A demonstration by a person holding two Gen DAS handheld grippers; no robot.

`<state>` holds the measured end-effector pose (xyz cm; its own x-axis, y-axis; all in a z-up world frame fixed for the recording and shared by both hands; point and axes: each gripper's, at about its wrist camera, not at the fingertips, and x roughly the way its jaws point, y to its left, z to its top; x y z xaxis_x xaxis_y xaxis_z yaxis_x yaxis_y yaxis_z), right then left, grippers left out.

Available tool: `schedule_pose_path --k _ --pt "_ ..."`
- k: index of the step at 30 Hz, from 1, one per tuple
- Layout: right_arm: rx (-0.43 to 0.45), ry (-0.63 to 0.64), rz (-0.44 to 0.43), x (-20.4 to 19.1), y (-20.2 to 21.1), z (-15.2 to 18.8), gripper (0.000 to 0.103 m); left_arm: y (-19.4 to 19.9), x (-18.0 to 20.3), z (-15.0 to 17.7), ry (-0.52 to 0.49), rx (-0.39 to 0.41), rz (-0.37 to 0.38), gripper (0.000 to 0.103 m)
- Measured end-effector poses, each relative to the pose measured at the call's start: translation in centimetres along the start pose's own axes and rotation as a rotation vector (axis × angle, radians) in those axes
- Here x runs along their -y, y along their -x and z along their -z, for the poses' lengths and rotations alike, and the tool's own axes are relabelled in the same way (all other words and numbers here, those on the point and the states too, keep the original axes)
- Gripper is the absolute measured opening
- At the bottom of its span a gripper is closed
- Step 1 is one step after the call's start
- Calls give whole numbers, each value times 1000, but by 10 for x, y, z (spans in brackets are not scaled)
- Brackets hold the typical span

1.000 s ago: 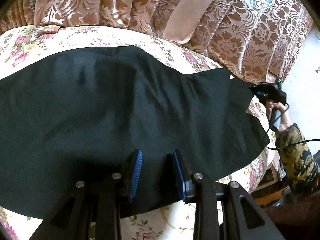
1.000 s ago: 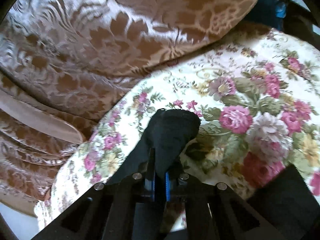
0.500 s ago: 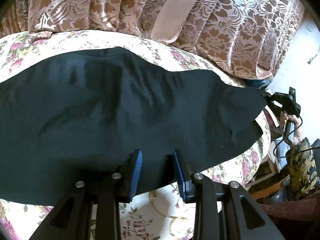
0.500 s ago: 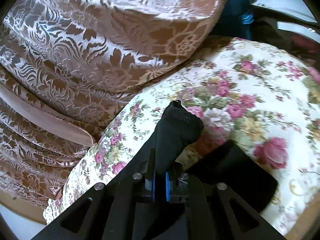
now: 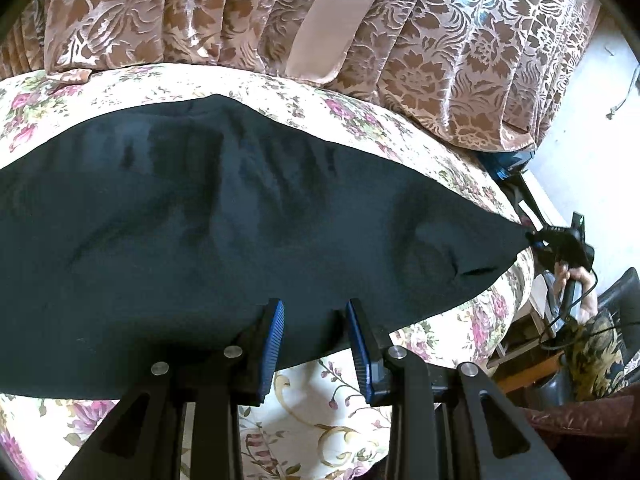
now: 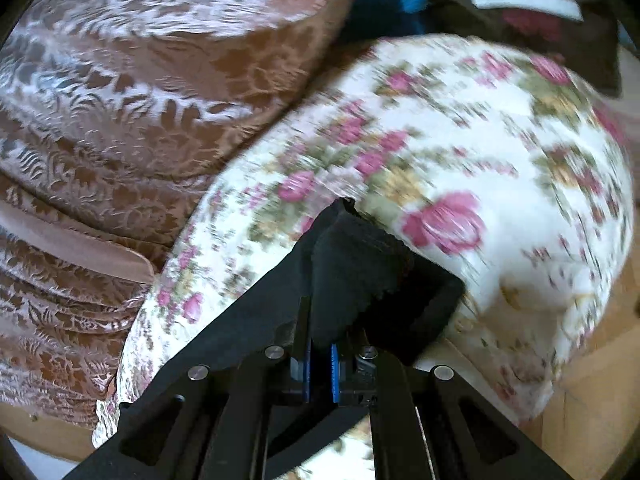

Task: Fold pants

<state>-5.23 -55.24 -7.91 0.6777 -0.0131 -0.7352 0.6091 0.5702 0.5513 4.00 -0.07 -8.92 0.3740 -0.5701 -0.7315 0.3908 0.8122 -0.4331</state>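
2 views tell us the step: from the left wrist we see our left gripper (image 5: 315,326) with jaws apart over the near edge of the black pants (image 5: 224,232) spread on the flowered bed (image 5: 328,428), and from the right wrist our right gripper (image 6: 320,354) clamped on a corner of them, stretching them flat, so next we likely pinch that near edge.

Bare floral bedsheet (image 5: 320,412) lies open nearer than the black pants (image 5: 240,232). Beyond the pants, the brown patterned curtain (image 5: 440,60) walls off the bed's far edge.
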Motion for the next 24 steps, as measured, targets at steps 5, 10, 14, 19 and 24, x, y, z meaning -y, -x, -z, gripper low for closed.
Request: schedule_pose_path --k 5,10,14,19,24 --pt "-22 -52 32 28 -10 12 7 -3 7 -2 -30 -14 14 32" --pt "-35 -100 27 45 -23 17 7 -9 21 0 -101 -54 36 36" --pt "-12 -57 34 38 -18 14 9 -15 33 5 -166 -93 39 36" --pt "19 22 50 12 -9 -3 9 -16 45 7 -222 -99 47 36" --pt "-40 -26 95 27 -23 -1 12 -21 51 7 -245 -115 54 37"
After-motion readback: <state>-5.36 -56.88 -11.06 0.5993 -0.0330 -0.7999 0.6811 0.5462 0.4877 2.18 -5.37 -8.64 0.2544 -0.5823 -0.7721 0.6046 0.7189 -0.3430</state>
